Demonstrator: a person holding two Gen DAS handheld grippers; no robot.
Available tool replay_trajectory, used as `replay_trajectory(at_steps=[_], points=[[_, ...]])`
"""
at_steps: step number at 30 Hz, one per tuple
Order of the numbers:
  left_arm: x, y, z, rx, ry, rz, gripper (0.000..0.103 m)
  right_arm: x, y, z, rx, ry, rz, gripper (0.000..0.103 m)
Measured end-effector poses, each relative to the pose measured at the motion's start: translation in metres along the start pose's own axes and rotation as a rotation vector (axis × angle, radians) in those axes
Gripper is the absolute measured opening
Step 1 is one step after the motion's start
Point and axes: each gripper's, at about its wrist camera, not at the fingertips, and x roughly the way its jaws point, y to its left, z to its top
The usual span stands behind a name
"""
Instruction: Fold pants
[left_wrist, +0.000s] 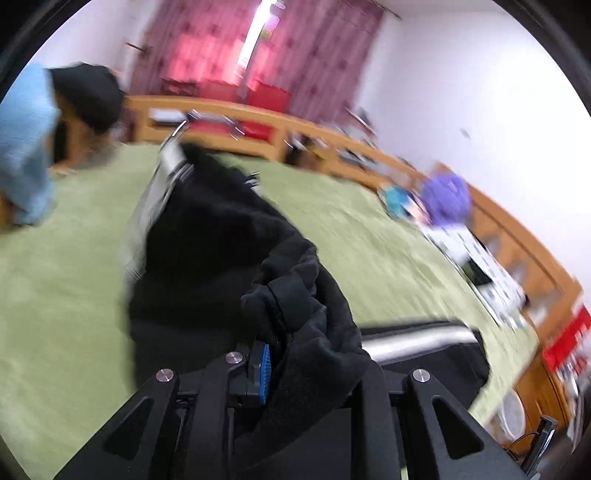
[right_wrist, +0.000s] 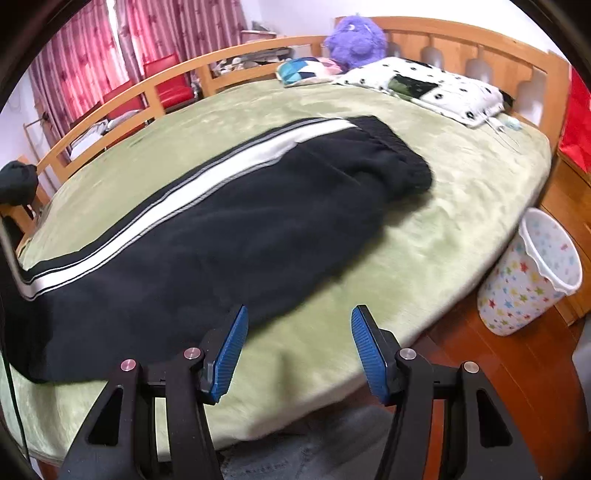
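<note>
Black pants (right_wrist: 207, 236) with a white and grey side stripe lie stretched across the green bedspread (right_wrist: 424, 236), waistband toward the pillows. My right gripper (right_wrist: 299, 350) is open and empty, just above the bed's near edge, beside the pants' lower hem side. My left gripper (left_wrist: 280, 365) is shut on a bunched fold of the black pants (left_wrist: 229, 236) and holds it lifted above the bedspread (left_wrist: 59, 295); the cloth drapes over the right finger and hides it. The left wrist view is motion-blurred.
A wooden bed frame (right_wrist: 461, 48) rings the bed. A spotted pillow (right_wrist: 436, 88), a patterned cushion (right_wrist: 306, 70) and a purple plush toy (right_wrist: 354, 40) lie at the headboard. A star-patterned bin (right_wrist: 528, 273) stands on the wooden floor at right. Red chairs (right_wrist: 166, 81) stand by the curtains.
</note>
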Motion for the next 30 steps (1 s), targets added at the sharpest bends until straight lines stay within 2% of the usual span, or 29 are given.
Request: replay_trajectory(at_steps=[3,4,6,8,10,11,12,14,15,17,21,25,27,30], points=[[0.050,-0.060,-0.047,0.035,0.122,-0.036,0.018,-0.008,-0.024,-0.009,0.008,0.000,-0.041,0.058],[0.065,-0.068,-0.058,0.052,0.161,-0.035,0.018,-0.009,-0.030,-0.013,0.009,-0.002,-0.054,0.058],[0.110,-0.086,-0.090,0.092,0.345,-0.050,0.021,-0.011,-0.040,-0.018,0.023,0.004,-0.057,0.058],[0.129,-0.094,-0.116,0.098,0.492,-0.054,0.024,-0.008,-0.043,-0.021,0.022,0.022,-0.042,0.058],[0.114,-0.092,-0.117,0.101,0.434,-0.069,0.030,-0.006,-0.039,-0.023,-0.001,0.024,-0.032,0.058],[0.104,-0.089,-0.111,0.101,0.412,-0.096,0.042,-0.005,-0.036,-0.023,-0.016,0.022,-0.029,0.058],[0.089,-0.084,-0.101,0.090,0.386,-0.138,0.060,-0.004,-0.031,-0.023,-0.032,0.018,-0.026,0.058],[0.064,-0.070,-0.085,0.058,0.329,-0.174,0.077,0.000,-0.018,-0.021,-0.063,0.011,-0.007,0.058],[0.046,-0.058,-0.074,0.047,0.274,-0.179,0.078,0.002,-0.011,-0.019,-0.071,0.009,0.009,0.058],[0.027,-0.038,-0.061,0.052,0.215,-0.154,0.082,0.007,0.007,-0.013,-0.087,0.006,0.049,0.058],[0.002,0.020,-0.047,0.013,0.144,-0.023,0.083,0.013,0.047,0.001,-0.119,-0.011,0.145,0.058],[0.001,0.088,-0.049,-0.050,0.149,0.128,0.083,0.020,0.091,0.007,-0.149,0.009,0.291,0.058],[-0.001,0.116,-0.057,-0.092,0.163,0.166,0.083,0.023,0.115,0.009,-0.164,0.020,0.354,0.058],[0.001,0.151,-0.068,-0.184,0.191,0.167,0.083,0.028,0.142,0.011,-0.208,-0.001,0.378,0.060]])
